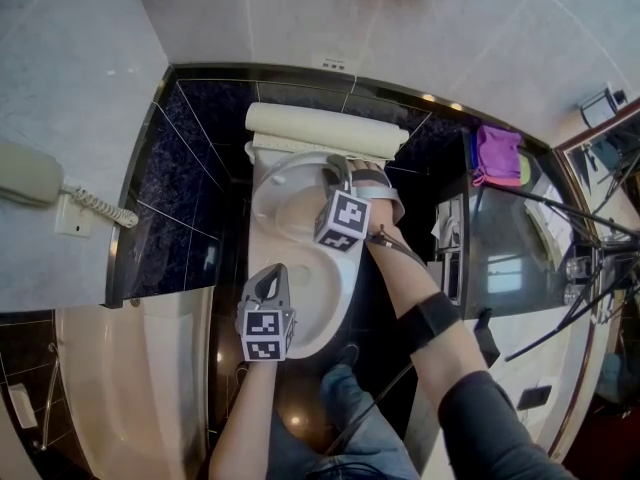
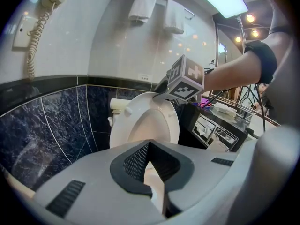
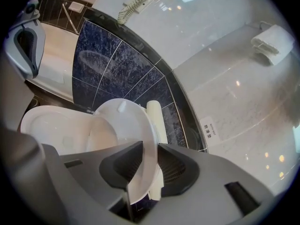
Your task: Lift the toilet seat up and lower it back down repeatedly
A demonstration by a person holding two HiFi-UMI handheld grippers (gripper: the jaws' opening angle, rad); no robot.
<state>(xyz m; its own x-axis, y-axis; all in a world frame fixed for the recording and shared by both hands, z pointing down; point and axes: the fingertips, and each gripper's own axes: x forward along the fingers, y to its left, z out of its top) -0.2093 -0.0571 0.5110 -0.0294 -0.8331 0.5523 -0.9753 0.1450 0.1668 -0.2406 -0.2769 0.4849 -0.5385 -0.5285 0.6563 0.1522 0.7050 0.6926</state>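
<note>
So the seat (image 3: 123, 122) is up off the bowl (image 3: 51, 125) right now, standing tilted, with its hinge end back by the tank (image 3: 155, 118). The right gripper (image 3: 149, 150) has the seat's free edge, and its jaws are clamped on the rim, one pad on each face. From the head view you can see the right gripper (image 1: 341, 171) reaching in over the back of the bowl (image 1: 318, 308), with the forearm coming in from the right.

The left gripper (image 2: 149, 145) isn't holding anything. Its jaws are together at the tips with nothing between them. It hangs over the front of the bowl, near its left edge, pointing toward the seat (image 2: 145, 121) but well apart from it. In the head view the left gripper (image 1: 273, 280) sits just above its marker cube (image 1: 265, 334).

Around it there's dark blue tile (image 2: 42, 125) low on the wall, a corded phone (image 1: 30, 174) on the left, folded towels (image 2: 143, 6) on a rail up high, a tub (image 1: 130, 378) on the left and a purple cloth (image 1: 497, 153) on the counter (image 1: 500, 248).
</note>
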